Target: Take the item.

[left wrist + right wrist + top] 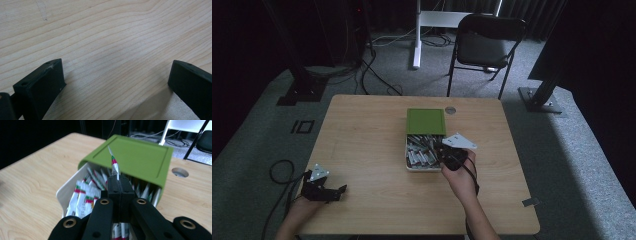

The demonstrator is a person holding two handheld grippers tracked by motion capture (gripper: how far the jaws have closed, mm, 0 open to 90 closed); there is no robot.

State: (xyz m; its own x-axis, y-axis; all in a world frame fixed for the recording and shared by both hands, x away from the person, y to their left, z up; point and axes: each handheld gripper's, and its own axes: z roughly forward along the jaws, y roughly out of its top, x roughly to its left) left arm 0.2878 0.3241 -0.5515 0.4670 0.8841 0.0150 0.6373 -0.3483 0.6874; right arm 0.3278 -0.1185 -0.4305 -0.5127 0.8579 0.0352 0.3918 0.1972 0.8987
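Near left, idle left gripper (323,189) with jaws wide apart over bare table (105,37); mid-right, right gripper (119,185) clamped edge-on upon one sachet (114,166), apparently for drawing it from the white box (408,162); farther, its slid-back green lid (425,121).

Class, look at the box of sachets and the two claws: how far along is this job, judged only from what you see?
Done: the green lid is slid back, exposing the sachets in the white box. In hand: the right claw is shut on one sachet, raised above the box. The left claw rests open over bare table. Left: no sachet lies outside the box yet.
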